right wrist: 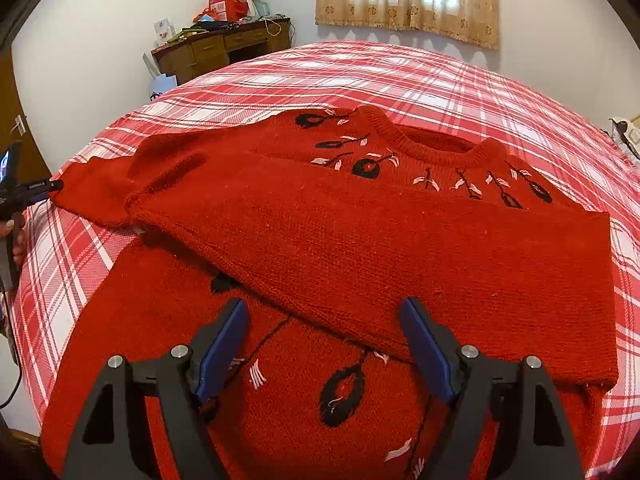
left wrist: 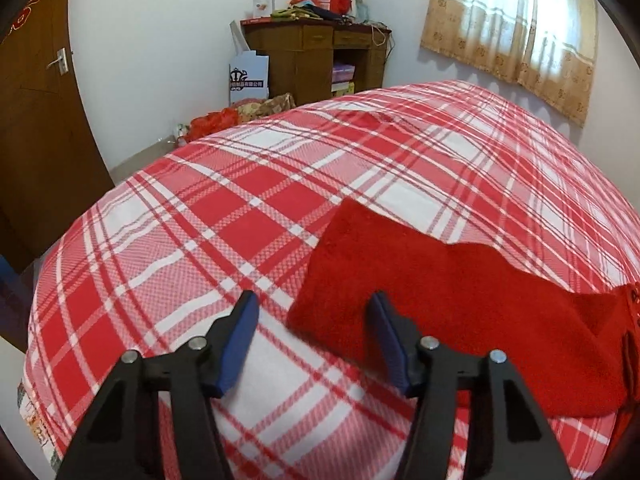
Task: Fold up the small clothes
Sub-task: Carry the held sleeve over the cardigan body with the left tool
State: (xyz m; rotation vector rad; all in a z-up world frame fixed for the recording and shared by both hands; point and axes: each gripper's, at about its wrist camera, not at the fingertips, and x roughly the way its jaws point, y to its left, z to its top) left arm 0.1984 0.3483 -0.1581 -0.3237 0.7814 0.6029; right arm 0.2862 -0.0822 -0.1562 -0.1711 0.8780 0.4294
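i've got both tilted down over the bed (left wrist: 200, 216): left gripper (left wrist: 314, 312) half spread, sweater (right wrist: 360, 240) cuff corner unpinched between its pads; right gripper (right wrist: 324, 320) spread wide above the folded sleeve, holding nothing.

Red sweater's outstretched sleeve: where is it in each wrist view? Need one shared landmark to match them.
Left wrist: the sleeve runs from centre to the right edge, its cuff end just beyond the left tongs.
Right wrist: same sleeve at far left, mid-height, cuff towards the left tongs at the frame edge.
Shared landmark: the wooden desk at the back wall.
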